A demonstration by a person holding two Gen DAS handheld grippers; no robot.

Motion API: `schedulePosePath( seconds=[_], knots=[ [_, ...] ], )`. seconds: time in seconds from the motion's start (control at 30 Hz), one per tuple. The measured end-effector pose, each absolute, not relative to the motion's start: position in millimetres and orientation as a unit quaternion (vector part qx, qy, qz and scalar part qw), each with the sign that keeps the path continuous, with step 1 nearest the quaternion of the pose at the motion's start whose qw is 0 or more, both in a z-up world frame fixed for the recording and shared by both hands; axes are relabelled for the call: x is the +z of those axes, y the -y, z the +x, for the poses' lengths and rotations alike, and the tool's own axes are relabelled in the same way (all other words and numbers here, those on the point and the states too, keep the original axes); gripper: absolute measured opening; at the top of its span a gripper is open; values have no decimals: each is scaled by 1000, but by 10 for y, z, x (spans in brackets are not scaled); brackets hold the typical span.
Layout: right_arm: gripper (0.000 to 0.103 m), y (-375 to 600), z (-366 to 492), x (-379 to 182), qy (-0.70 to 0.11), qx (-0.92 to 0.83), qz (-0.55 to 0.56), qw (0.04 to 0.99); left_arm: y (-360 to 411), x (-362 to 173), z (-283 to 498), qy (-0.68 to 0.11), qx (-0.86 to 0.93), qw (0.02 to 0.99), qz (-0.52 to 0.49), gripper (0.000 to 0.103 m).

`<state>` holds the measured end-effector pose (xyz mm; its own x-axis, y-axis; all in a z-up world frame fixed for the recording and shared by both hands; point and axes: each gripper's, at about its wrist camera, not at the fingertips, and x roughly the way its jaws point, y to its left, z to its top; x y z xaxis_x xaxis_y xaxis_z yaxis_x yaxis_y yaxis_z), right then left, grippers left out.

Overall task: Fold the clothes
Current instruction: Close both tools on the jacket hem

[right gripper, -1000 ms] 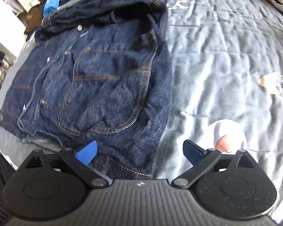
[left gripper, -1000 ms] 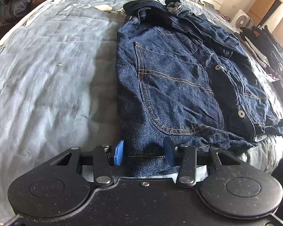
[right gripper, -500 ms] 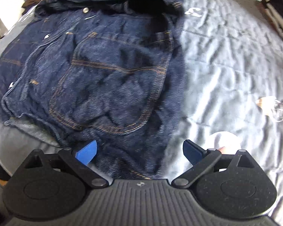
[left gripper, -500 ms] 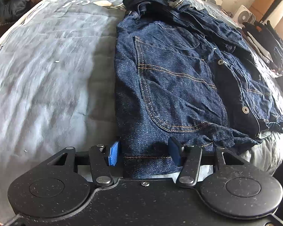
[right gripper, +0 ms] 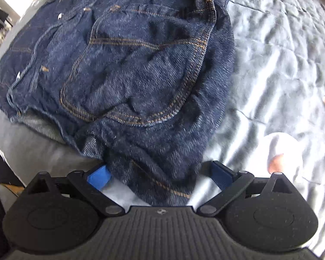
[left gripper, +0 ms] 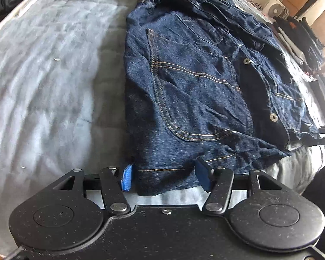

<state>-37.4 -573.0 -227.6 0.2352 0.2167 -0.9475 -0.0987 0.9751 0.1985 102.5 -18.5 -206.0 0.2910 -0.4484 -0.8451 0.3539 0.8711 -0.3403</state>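
Now both grippers straddle the near hem of the dark blue denim jacket (left gripper: 195, 91) on the grey quilted bedspread (left gripper: 54, 86).

Left gripper (left gripper: 164, 176) stands half open, having just been widening, hem between its blue pads, neither pressing it. Right gripper (right gripper: 160, 174) gapes wide over the hem's other corner, gripping nothing. Jacket's long axis runs away from both, collar farthest. White lettering on the bedspread is too blurred to read.

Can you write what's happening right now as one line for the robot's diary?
step: fold denim jacket | left gripper: open, jaws just opening, hem between pads | right gripper: open over hem corner | surface: grey bedspread
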Motion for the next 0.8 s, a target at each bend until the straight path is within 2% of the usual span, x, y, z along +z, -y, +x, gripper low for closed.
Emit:
schedulePosePath(
  seconds=[0.13, 0.2, 0.27, 0.5, 0.8],
  knots=[
    [92, 5800, -347, -2290, -598, 109, 78, 791, 172, -2039, 1013, -534, -256, 804, -55, 44],
    [77, 5833, -349, -2258, -591, 118, 98, 792, 120, -2019, 1029, -534, -259, 801, -80, 44],
    [71, 5881, -348, -2212, -585, 123, 126, 791, 106, -2034, 1057, -542, -255, 795, -94, 45],
    [74, 6015, -308, -2254, -591, 142, 217, 764, 159, -2041, 1062, -543, -257, 794, -94, 62],
    [75, 6027, -273, -2253, -603, 156, 244, 744, 209, -2069, 1031, -532, -258, 802, -86, 68]
  ],
)
